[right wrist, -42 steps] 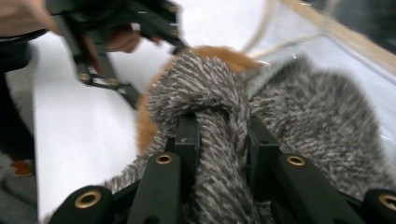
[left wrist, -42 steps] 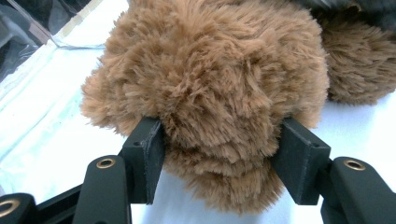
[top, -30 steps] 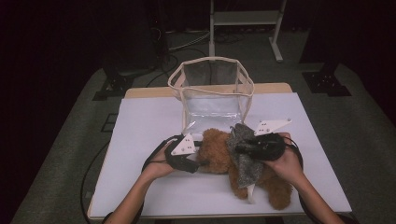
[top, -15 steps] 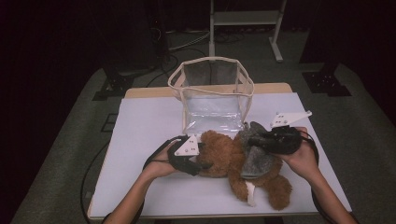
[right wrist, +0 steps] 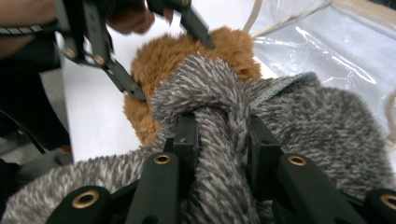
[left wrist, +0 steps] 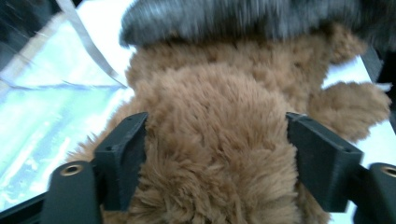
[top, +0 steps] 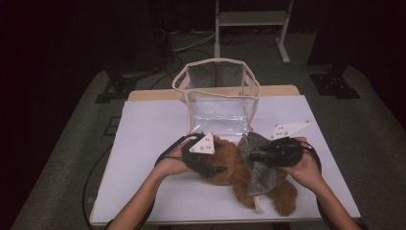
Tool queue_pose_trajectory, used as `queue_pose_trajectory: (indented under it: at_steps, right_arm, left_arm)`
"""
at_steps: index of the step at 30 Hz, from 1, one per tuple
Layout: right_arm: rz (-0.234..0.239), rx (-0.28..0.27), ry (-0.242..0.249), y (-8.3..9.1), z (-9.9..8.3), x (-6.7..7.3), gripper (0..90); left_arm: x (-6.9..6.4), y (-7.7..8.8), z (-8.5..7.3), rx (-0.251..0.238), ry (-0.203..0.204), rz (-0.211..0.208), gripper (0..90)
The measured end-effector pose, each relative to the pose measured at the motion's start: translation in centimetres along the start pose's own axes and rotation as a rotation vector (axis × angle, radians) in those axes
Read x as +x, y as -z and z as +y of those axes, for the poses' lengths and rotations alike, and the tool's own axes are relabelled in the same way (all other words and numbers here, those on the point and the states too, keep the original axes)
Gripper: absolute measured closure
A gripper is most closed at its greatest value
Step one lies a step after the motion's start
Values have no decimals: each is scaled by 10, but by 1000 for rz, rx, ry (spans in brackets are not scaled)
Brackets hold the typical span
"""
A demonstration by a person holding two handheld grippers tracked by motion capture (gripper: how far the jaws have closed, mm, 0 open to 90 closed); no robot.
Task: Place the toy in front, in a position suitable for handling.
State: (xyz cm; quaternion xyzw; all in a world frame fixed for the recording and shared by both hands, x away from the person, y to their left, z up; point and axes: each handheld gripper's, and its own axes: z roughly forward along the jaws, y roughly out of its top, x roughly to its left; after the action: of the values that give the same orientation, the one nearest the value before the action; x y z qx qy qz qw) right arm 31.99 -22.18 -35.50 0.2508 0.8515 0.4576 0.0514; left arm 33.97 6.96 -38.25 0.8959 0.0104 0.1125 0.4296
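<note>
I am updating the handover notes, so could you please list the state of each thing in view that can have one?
Brown plush bear: lying on the table, partly under the grey garment.
Grey fleece garment: draped over the bear, a fold pinched.
Clear bag: upright, open at the top.
Left gripper: jaws just opening, astride the bear's head.
Right gripper: shut on the garment.

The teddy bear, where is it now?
In the high view the brown teddy bear lies near the table's front edge, just before the clear bag, partly under a grey fuzzy cloth.
</note>
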Motion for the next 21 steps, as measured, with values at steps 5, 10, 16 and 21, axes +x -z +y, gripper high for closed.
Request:
queue_pose_trajectory:
  at_steps: [5, 10, 16, 21]
  right_arm:
    - [-17, -76, -50, 38, -2, -10, 692]
    - [-63, -97, -71, 76, -10, -13, 689]
    - [-130, -89, -80, 108, -18, -15, 688]
    - [-126, -98, -89, 113, -21, -18, 686]
  left_arm:
    - [-7, 3, -4, 18, -9, 6, 291]
    - [-7, 4, -5, 13, -6, 1, 286]
    - [-7, 6, -5, 24, -14, 7, 284]
    - [-8, 6, -3, 33, -20, 8, 308]
